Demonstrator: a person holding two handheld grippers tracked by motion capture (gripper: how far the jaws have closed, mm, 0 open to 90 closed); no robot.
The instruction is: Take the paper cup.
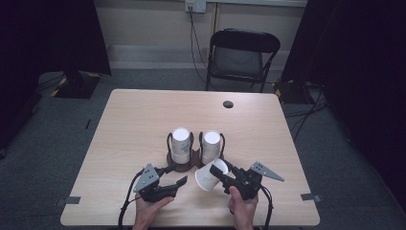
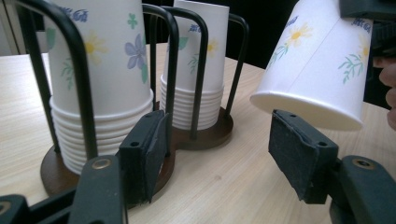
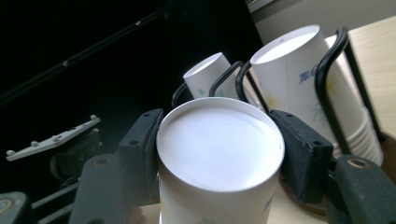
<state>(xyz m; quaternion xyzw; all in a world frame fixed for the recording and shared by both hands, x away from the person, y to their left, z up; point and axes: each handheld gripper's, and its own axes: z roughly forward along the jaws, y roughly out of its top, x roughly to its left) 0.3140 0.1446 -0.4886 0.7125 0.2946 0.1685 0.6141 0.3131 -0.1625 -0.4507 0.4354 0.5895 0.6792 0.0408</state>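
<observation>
A dark wooden cup holder (image 1: pixel 184 166) with black wire loops stands near the table's front middle. It carries two stacks of upside-down flowered paper cups, a left stack (image 1: pixel 181 143) (image 2: pixel 100 70) and a right stack (image 1: pixel 210 145) (image 2: pixel 196 65). My right gripper (image 1: pixel 223 173) (image 3: pixel 218 136) is shut on a single flowered paper cup (image 1: pixel 207 176) (image 3: pixel 219 154), gripped near its closed bottom and tilted, rim toward the left. My left gripper (image 1: pixel 176 175) (image 2: pixel 217 135) is open just left of it, its pads (image 2: pixel 299 149) under the cup's rim (image 2: pixel 308 112), with nothing between them.
A black folding chair (image 1: pixel 242 55) stands behind the table. A round cable hole (image 1: pixel 228 104) sits near the table's (image 1: pixel 143 115) far edge. Tape marks (image 1: pixel 309 197) lie at the front corners. Dark curtains hang on both sides.
</observation>
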